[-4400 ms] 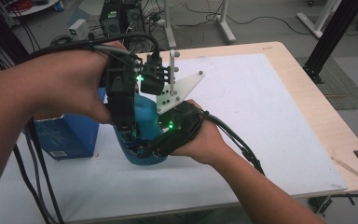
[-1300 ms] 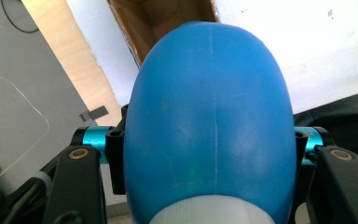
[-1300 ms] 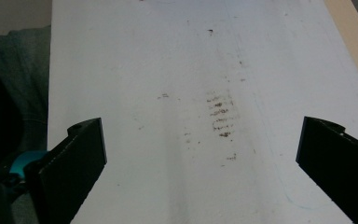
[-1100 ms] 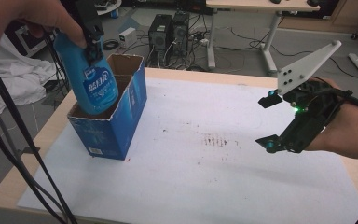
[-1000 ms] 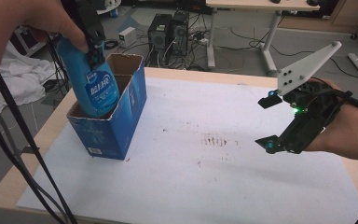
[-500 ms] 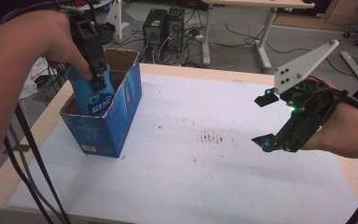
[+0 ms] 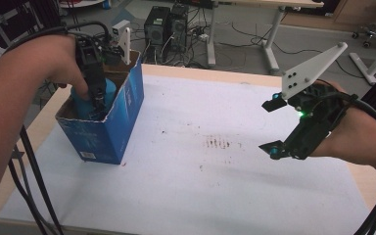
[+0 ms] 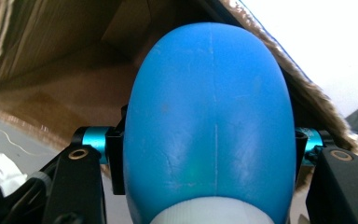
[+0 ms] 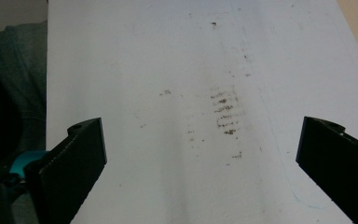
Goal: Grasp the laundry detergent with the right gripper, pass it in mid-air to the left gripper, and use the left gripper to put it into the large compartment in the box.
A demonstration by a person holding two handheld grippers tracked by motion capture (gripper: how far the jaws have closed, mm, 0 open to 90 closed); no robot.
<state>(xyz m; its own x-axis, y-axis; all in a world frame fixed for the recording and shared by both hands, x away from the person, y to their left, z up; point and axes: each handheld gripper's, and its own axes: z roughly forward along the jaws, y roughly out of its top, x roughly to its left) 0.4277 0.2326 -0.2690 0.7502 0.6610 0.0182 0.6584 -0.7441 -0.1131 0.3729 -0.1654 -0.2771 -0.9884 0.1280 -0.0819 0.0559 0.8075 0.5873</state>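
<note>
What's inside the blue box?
A blue bottle stands inside the blue box, clamped by the left gripper. The box walls hide the bottle's lower part and anything beneath it.

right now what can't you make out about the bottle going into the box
- Lower part of the blue plastic bottle: high view, hidden by the blue cardboard box walls and the left claw.
- Whether it touches the box floor: left gripper view, the bottle blocks it.
- Bottle label: turned away.

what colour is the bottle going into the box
Blue, with a white band at its neck end; the bottle shows best in the left gripper view.
</note>
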